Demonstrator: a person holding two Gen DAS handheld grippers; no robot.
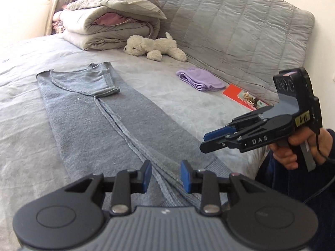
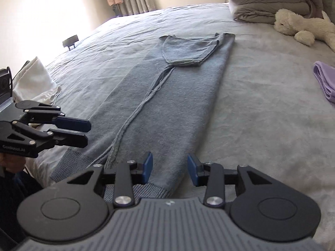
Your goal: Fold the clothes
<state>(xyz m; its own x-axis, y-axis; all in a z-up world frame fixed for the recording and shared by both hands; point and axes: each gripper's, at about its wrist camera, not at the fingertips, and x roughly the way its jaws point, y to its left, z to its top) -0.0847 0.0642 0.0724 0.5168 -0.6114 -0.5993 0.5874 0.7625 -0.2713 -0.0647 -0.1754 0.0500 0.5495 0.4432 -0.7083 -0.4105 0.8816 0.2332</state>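
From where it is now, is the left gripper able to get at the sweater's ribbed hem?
Probably yes. The left gripper, jaws apart and empty, hovers just above the grey sweater near its hem, and nothing lies between them.

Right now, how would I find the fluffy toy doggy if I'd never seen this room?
Start at the big padded grey headboard at the back of the bed. Below it, beside the stack of folded duvets, lies the toy dog on its side. It is the only cream, furry thing; the grey sweater and folded lilac cloth nearby are flat.
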